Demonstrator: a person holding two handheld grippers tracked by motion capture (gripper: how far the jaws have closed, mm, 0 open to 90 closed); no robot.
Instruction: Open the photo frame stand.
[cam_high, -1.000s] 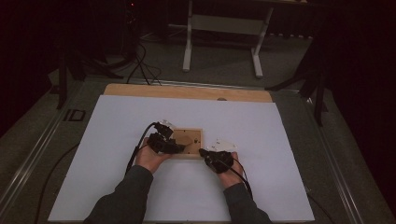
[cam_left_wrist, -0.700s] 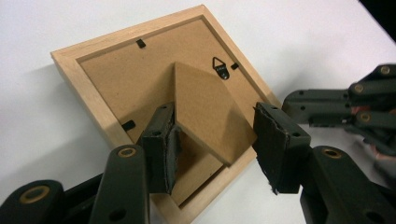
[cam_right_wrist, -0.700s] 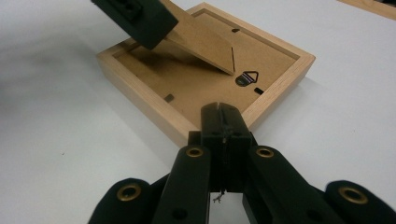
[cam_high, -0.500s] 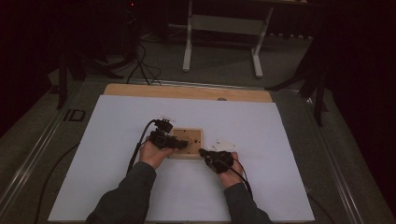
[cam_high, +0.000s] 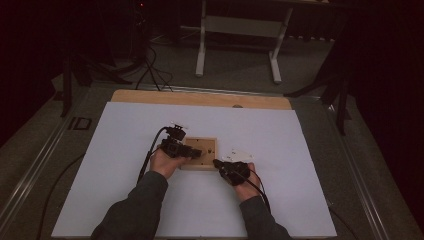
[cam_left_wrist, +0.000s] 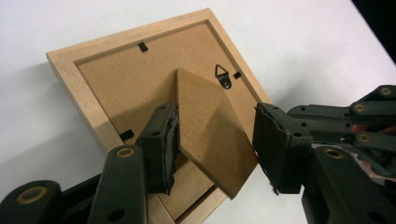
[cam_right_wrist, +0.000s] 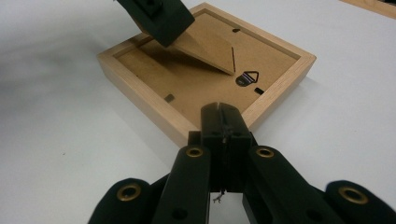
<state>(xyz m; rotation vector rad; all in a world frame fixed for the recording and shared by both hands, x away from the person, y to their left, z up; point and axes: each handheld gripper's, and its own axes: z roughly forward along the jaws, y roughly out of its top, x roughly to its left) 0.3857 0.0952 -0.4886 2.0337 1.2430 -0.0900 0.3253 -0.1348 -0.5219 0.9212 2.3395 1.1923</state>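
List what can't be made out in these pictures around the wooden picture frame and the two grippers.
- Front of the picture frame: it lies face down on the white sheet, so its front is hidden.
- Lower corner of the frame, left gripper view: covered by the left gripper.
- Frame corner nearest the right gripper, right gripper view: hidden behind its shut jaws.
- Turn clips and hanger: too small in the high view.

A dim lab or studio: a table (cam_high: 310, 200) under white sheeting, dark surroundings, floor cables (cam_high: 150, 70), a white stand (cam_high: 239, 30) and black tripod legs (cam_high: 75, 75).
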